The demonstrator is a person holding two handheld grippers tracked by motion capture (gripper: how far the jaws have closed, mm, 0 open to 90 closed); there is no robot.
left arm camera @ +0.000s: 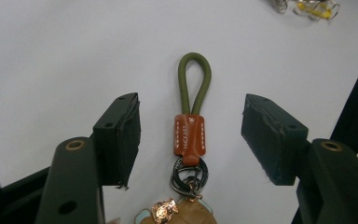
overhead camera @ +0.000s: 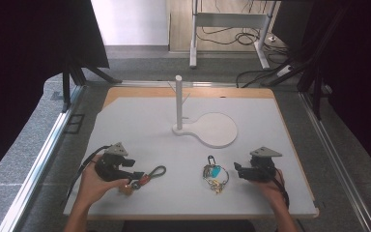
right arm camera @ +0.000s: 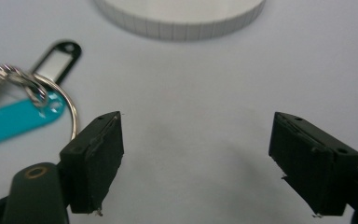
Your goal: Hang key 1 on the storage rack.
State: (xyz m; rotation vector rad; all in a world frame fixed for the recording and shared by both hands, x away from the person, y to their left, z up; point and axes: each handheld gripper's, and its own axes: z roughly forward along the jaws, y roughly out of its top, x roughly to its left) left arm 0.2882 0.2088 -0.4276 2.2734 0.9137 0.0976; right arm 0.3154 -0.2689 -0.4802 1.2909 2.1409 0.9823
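Note:
A keychain with an olive cord loop [left arm camera: 194,79], a brown leather tab [left arm camera: 189,135] and dark rings lies on the white table; in the high view the keychain [overhead camera: 149,175] sits at the front left. My left gripper [left arm camera: 191,140] is open, its pads apart on either side of the leather tab and not touching it; from above the left gripper [overhead camera: 136,176] is held low in the hand. A bunch of key rings with a teal tag [right arm camera: 16,122] and a black-framed tag [right arm camera: 56,58] lies left of my right gripper [right arm camera: 196,163], which is open over bare table. Seen from above, that bunch [overhead camera: 215,175] lies left of the right gripper [overhead camera: 238,170].
A white stand [overhead camera: 178,104] with an upright post and a thin hook rises from a round flat base [overhead camera: 217,129] at mid-table; the base's rim [right arm camera: 182,21] lies ahead of the right gripper. The table's front edge is close behind both hands.

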